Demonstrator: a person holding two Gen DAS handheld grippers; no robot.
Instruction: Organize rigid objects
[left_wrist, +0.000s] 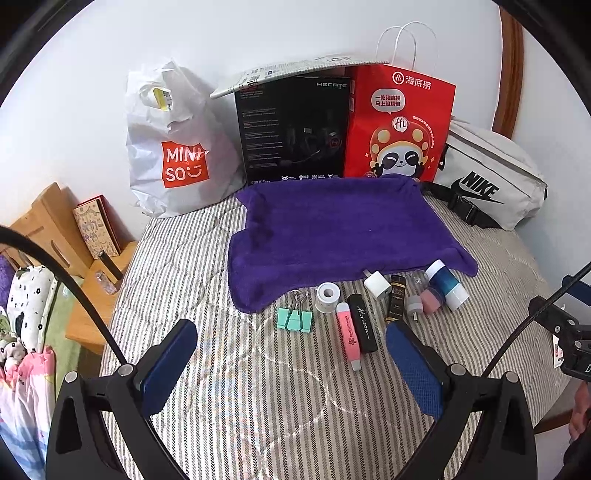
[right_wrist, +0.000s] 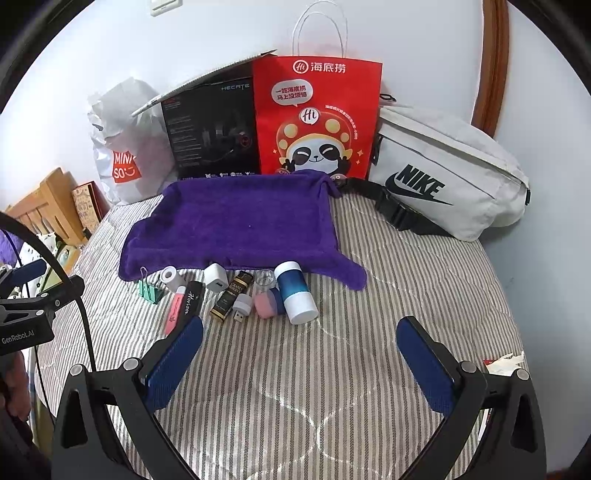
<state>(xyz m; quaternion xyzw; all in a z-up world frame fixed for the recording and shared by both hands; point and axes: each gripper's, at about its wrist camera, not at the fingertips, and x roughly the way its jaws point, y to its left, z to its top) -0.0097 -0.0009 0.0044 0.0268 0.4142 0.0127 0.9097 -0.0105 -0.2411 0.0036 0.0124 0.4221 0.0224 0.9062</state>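
Note:
A row of small items lies on the striped bed along the near edge of a purple towel (left_wrist: 340, 229) (right_wrist: 240, 221): green binder clips (left_wrist: 294, 318) (right_wrist: 151, 290), a white tape roll (left_wrist: 327, 296) (right_wrist: 170, 275), a pink tube (left_wrist: 348, 334) (right_wrist: 175, 308), a black Horizon case (left_wrist: 364, 326) (right_wrist: 192, 299), a white charger (left_wrist: 377, 284) (right_wrist: 216, 277), a dark gold-lettered box (left_wrist: 395, 301) (right_wrist: 231, 295), a small USB light (right_wrist: 242, 304), a pink jar (right_wrist: 266, 303) and a blue-white cylinder (left_wrist: 447, 284) (right_wrist: 297, 291). My left gripper (left_wrist: 291, 339) and right gripper (right_wrist: 301, 332) are open and empty, short of the row.
Against the wall stand a white Miniso bag (left_wrist: 177, 147), a black Hecate box (left_wrist: 295, 129), a red paper bag (right_wrist: 317, 118) and a white Nike pouch (right_wrist: 443, 170). A wooden bedside table (left_wrist: 55, 221) is at left. Crumpled paper (right_wrist: 506, 362) lies on the bed's right.

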